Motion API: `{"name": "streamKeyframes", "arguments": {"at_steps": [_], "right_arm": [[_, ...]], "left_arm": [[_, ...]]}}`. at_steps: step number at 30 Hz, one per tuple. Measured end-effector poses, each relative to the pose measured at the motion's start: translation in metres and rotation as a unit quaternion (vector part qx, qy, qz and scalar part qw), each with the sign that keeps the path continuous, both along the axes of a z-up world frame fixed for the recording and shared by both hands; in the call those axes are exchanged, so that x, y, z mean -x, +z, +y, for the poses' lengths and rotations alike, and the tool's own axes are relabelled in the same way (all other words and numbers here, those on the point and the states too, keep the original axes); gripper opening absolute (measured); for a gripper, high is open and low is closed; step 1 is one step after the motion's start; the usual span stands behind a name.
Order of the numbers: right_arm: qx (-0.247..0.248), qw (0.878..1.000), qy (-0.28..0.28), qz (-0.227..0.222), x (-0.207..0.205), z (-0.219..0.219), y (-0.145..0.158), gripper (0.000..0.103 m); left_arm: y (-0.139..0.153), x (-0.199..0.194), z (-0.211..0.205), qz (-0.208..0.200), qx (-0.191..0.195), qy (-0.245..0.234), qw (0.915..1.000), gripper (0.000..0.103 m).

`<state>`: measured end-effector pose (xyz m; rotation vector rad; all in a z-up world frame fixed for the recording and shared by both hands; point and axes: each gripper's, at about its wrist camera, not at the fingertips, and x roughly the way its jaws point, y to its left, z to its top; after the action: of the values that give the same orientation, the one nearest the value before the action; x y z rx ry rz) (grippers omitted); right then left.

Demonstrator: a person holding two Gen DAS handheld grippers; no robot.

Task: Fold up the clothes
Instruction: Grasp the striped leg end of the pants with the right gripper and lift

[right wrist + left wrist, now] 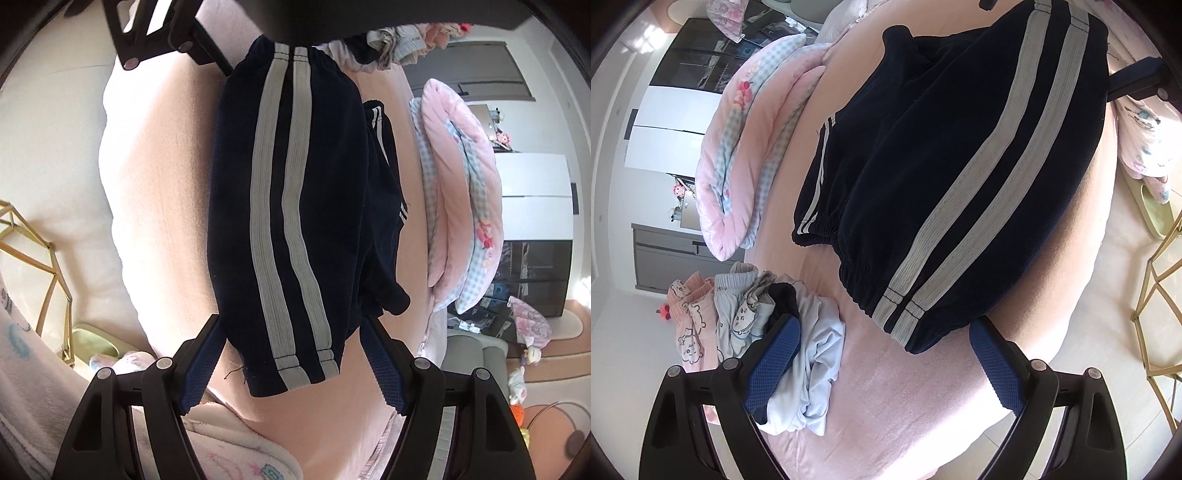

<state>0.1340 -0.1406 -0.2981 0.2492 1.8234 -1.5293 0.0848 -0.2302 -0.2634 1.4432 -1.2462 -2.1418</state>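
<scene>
Dark navy track pants with two grey side stripes lie folded on the pink bed; they also show in the right wrist view. My left gripper is open and empty, just short of the elastic cuff end. My right gripper is open and empty, its fingers either side of the opposite end of the pants. The left gripper's arm shows at the top of the right wrist view.
A pile of small clothes lies on the bed by my left finger. A folded pink quilt lies beyond the pants. A gold wire stand and slippers are on the floor beside the bed.
</scene>
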Motion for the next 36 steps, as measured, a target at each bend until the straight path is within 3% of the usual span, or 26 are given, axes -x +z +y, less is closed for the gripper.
{"name": "streamKeyframes", "arguments": {"at_steps": [2, 10, 12, 14, 18, 22, 29, 34, 36], "right_arm": [[0.002, 0.999, 0.017, 0.028, -0.003, 0.0, -0.002, 0.074], [0.031, 0.999, -0.014, 0.014, 0.008, -0.002, 0.005, 0.073], [0.032, 0.999, -0.019, 0.005, 0.012, -0.001, 0.004, 0.065], [0.028, 0.999, -0.02, 0.012, 0.012, 0.0, 0.0, 0.047], [0.029, 0.998, -0.01, 0.051, 0.002, 0.005, -0.004, 0.033], [0.067, 0.997, -0.029, 0.037, 0.003, 0.007, 0.011, 0.015], [0.098, 0.993, -0.07, -0.004, 0.017, 0.0, 0.029, 0.012], [0.111, 0.991, -0.077, -0.016, 0.02, 0.002, 0.041, 0.011], [0.118, 0.99, -0.076, -0.017, 0.021, 0.004, 0.044, 0.011]], "left_arm": [[0.0, 0.0, 0.001, 0.0, 0.004, -0.001, 1.0, 0.094], [0.002, 0.001, 0.0, -0.005, 0.007, 0.003, 1.0, 0.094], [0.0, 0.001, 0.002, -0.008, 0.012, 0.005, 0.9999, 0.094], [-0.001, 0.001, 0.003, -0.008, 0.022, 0.004, 0.9997, 0.094], [0.001, -0.001, 0.006, 0.011, 0.041, 0.003, 0.9991, 0.094], [0.007, -0.005, 0.006, 0.031, 0.035, 0.006, 0.9989, 0.094], [0.01, -0.012, 0.015, 0.07, 0.078, -0.03, 0.994, 0.094], [0.018, -0.011, 0.014, 0.066, 0.036, -0.032, 0.9967, 0.094], [0.018, -0.016, 0.016, 0.065, 0.037, -0.049, 0.996, 0.094]]}}
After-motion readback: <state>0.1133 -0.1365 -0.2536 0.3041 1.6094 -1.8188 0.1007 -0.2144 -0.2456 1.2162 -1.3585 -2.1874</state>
